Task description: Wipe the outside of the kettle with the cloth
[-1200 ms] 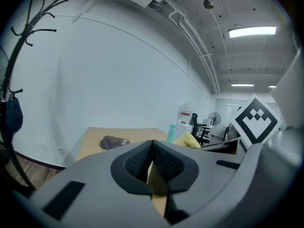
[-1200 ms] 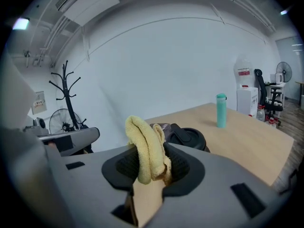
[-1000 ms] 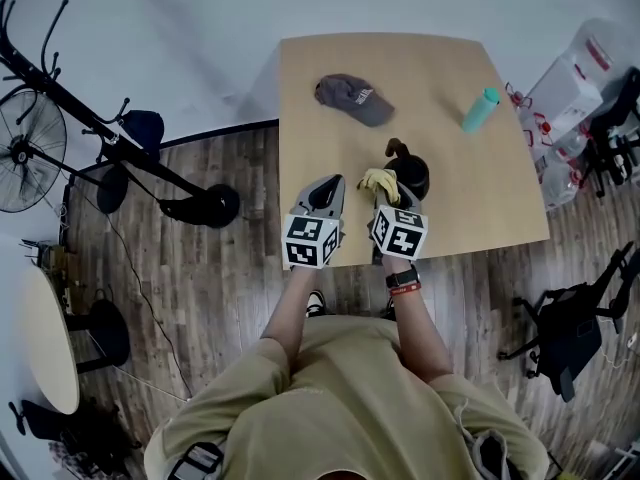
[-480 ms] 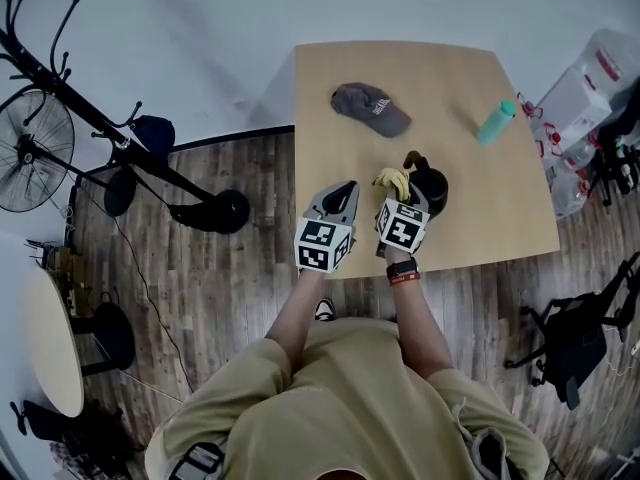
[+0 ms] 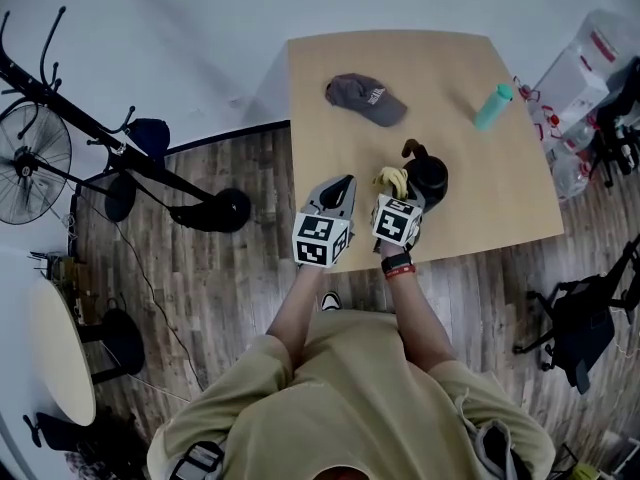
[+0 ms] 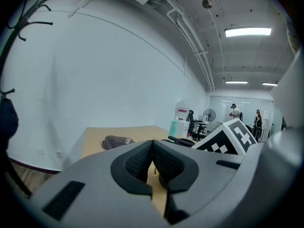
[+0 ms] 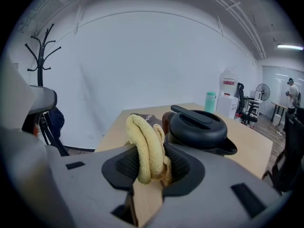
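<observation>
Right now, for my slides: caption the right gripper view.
Right gripper clamps folded yellow cloth beside black lidded kettle on tan table.

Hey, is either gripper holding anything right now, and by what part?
The right gripper is shut on the yellow cloth, pinching it across a bunched fold that loops up above the jaws. The left gripper is shut and empty.

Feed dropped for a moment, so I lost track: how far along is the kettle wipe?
Done: the folded yellow cloth is clamped in the right gripper. In hand: that gripper holds it close beside the black lidded kettle on the light wooden table; contact can't be confirmed. Left: wiping the kettle's outside. The left gripper is shut and empty, off to the kettle's side.
</observation>
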